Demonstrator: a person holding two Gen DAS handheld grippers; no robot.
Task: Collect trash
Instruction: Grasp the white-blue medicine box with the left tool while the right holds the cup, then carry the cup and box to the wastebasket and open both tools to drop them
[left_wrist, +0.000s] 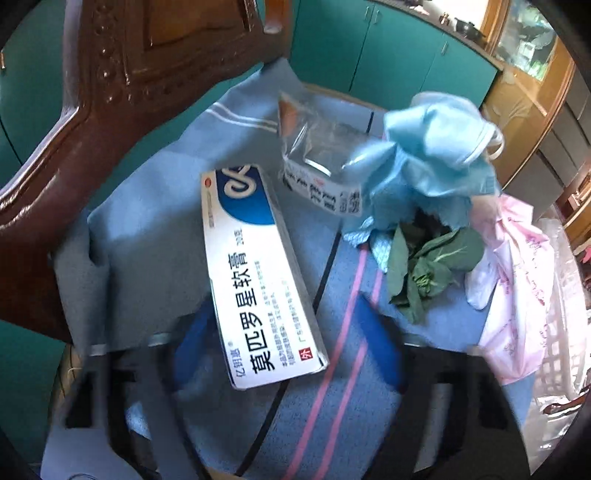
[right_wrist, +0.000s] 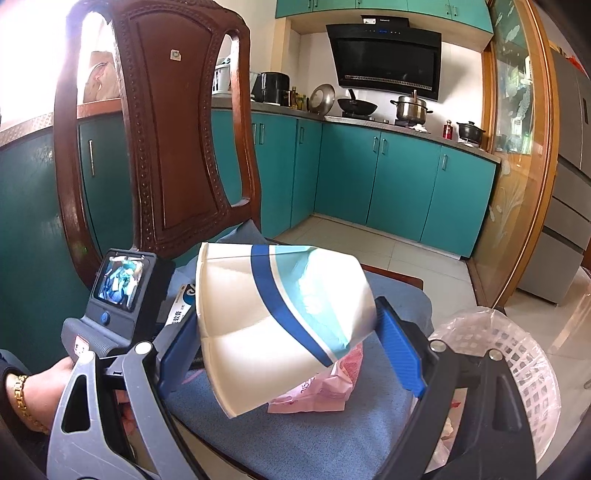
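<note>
On the chair seat: we saw the blue cloth-covered seat (left_wrist: 147, 229) strewn with trash.
Right gripper (right_wrist: 291, 332): its blue jaws clamped a white crumpled paper carton with blue and teal stripes (right_wrist: 273, 314), which we judged light, hollow and easily crushed.
Left gripper (left_wrist: 280, 354): jaws stood wide, holding nothing.
Ointment box: the white-and-blue cardboard box (left_wrist: 255, 273) lay at 12 o'clock of the left jaws; we judged it stiff and light, best pinched across its narrow sides.
Basket: the white lattice basket lined with clear plastic (right_wrist: 517, 362) sat at 3 o'clock.
</note>
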